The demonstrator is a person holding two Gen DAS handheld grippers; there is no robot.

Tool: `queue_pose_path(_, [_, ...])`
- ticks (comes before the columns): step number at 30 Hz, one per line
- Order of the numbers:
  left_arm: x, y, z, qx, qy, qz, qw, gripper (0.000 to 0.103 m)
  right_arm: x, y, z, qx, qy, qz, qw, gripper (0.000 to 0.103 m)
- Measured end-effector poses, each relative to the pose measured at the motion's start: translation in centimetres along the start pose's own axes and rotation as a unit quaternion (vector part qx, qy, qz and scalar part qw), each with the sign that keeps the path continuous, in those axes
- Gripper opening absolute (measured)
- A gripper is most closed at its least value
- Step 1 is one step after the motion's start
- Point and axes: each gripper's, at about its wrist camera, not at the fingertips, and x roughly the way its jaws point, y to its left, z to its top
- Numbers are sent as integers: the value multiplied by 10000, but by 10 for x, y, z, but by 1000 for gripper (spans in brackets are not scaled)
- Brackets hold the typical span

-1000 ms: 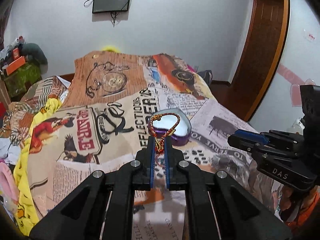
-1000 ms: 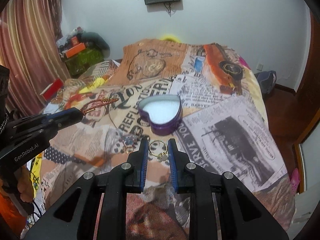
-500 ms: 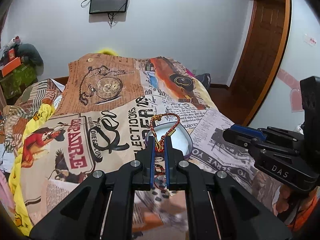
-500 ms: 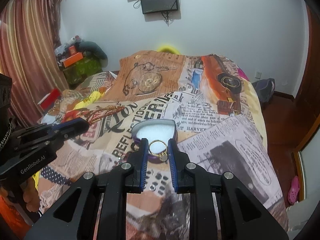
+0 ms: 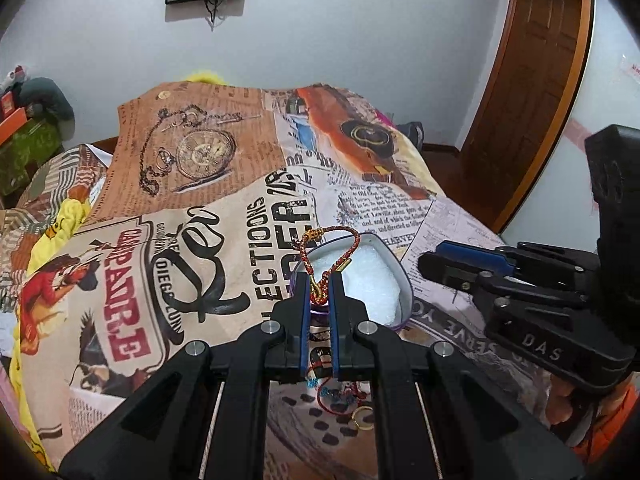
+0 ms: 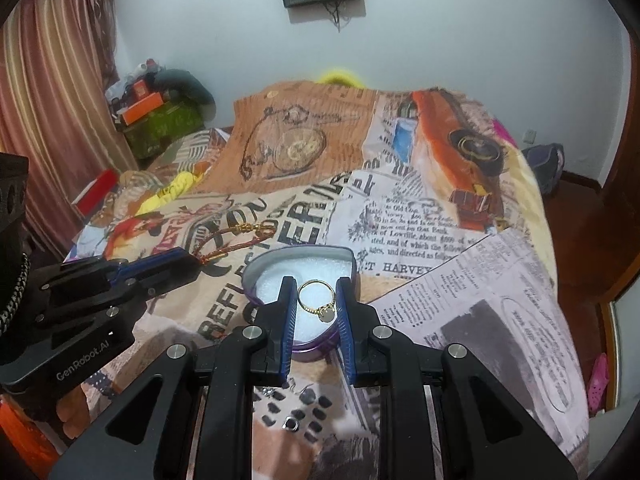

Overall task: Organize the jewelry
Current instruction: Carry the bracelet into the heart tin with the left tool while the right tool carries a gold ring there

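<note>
A purple heart-shaped box with white foam inside sits on the bed (image 5: 372, 280) (image 6: 308, 272). My left gripper (image 5: 320, 284) is shut on a red and gold braided bracelet (image 5: 328, 248), held over the box's near left edge; the bracelet also shows in the right wrist view (image 6: 236, 240). My right gripper (image 6: 316, 300) is shut on a gold ring (image 6: 316, 298), held just above the foam. The right gripper also shows in the left wrist view (image 5: 460, 260), and the left gripper in the right wrist view (image 6: 176, 262).
Loose jewelry lies on the newspaper-print bedspread (image 5: 200, 240) below the grippers: a gold ring (image 5: 362, 416), red and blue pieces (image 5: 336, 392), a small square stud (image 6: 291, 424). A wooden door (image 5: 532, 80) stands on the right, curtains (image 6: 52, 100) on the left.
Both grippers have moved forward and over the heart-shaped box, each still holding its piece. The box now sits right at the fingertips.
</note>
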Motion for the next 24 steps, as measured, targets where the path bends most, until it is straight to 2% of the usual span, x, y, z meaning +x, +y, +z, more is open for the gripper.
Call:
queue_pose_path(4, [12,-2,2,144,118,-25,9998,7,16,-1,1,-101,193,38,9998,18])
queue_pose_path(9, [26,-2,3,280,270,63,9992,7,22,-1,2,-190,237,73,9995,18])
queue_pose_path(24, [42,-11,-1,543,610,-235,9964,7,48,-4,12,-269,518,229,9980,18])
